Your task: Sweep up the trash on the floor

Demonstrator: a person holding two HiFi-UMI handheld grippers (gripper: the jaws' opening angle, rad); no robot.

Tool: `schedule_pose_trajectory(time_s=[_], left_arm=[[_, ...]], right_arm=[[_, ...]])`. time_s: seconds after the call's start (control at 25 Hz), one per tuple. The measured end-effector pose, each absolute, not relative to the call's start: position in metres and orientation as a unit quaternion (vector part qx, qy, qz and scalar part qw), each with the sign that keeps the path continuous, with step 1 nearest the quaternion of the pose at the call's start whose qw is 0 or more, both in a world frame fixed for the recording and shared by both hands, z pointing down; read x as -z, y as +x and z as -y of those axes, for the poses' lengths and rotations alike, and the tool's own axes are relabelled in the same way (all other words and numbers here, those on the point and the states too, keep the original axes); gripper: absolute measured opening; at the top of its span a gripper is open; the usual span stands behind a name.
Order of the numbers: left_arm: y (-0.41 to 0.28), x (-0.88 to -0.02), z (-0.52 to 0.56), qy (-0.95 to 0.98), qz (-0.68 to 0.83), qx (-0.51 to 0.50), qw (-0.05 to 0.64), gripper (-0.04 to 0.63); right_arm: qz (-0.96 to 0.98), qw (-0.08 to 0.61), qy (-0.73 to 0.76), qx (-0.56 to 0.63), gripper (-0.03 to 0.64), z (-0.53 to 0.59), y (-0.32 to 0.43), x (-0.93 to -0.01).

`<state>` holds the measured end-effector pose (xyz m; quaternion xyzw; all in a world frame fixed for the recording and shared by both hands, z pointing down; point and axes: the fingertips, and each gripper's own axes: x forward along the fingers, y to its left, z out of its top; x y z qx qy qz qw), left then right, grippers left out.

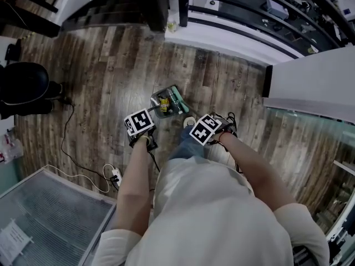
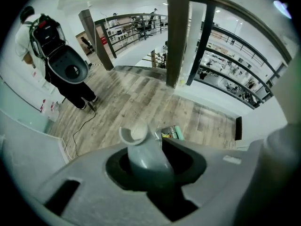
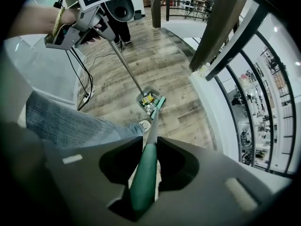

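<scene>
On the wood floor lies a dustpan [image 1: 164, 102] holding yellow and mixed trash, with the green broom head [image 1: 178, 100] against its right side. My left gripper [image 1: 141, 129] is shut on the dustpan's grey handle [image 2: 142, 155], whose pole [image 3: 126, 63] slants down to the pan [image 3: 147, 99]. My right gripper [image 1: 212, 128] is shut on the green broom handle [image 3: 145, 179], which runs down to the broom head [image 3: 159, 103]. The left gripper view shows its own gripper [image 2: 151, 171] and the pan [image 2: 170, 133] beyond. In the right gripper view, its gripper [image 3: 146, 169] sits low and the left gripper [image 3: 79, 23] is at the upper left.
A dark pillar [image 2: 177, 34] and black railings [image 1: 244, 21] border the floor edge ahead. A cable [image 1: 67, 143] runs to a power strip [image 1: 115, 176] on the left. A person in black [image 2: 61, 67] stands at the left. A white counter [image 1: 316, 85] is on the right, a glass case [image 1: 44, 218] at the lower left.
</scene>
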<state>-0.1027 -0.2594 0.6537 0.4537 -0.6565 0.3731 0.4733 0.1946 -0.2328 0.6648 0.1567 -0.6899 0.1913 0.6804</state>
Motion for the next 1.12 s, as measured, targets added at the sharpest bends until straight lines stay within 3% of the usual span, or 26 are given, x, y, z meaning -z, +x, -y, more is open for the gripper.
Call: schedule_pose_trajectory(time_s=[0.4, 1.12], left_arm=[[-0.078, -0.651, 0.266, 0.575, 0.567, -0.480, 0.343, 0.101], [-0.083, -0.653, 0.260, 0.616, 0.507, -0.537, 0.275, 0.121]], right_arm=[[0.686, 0.670, 0.170, -0.227, 0.101, 0.228, 0.197, -0.668], [0.679, 0.661, 0.186, -0.260, 0.101, 0.234, 0.195, -0.669]])
